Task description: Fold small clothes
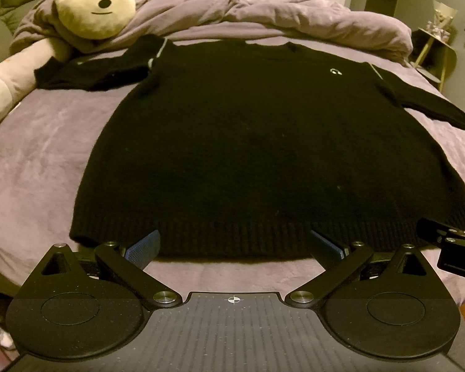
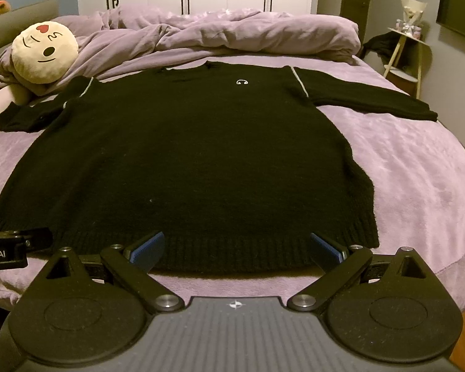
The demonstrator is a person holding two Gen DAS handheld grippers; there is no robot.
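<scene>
The sweater (image 1: 263,142) ahead of the tool is plain black, with pale piping at each shoulder seam and a small white emblem (image 1: 335,71) on the chest. Lilac sheet (image 2: 418,170) and lilac duvet (image 2: 232,31). Far left, a cream round pillow (image 1: 94,6) with black face marks and a red heart. Blue pads (image 2: 147,249) on the black tool.

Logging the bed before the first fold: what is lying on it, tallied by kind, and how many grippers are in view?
Black sweater, spread flat with sleeves out: 1
Round cream plush cushion with a kiss face: 1
Bunched purple duvet: 1
Pale plush toy at the left edge: 1
Grippers, left gripper and right gripper, both open at the hem: 2
Total: 6
</scene>
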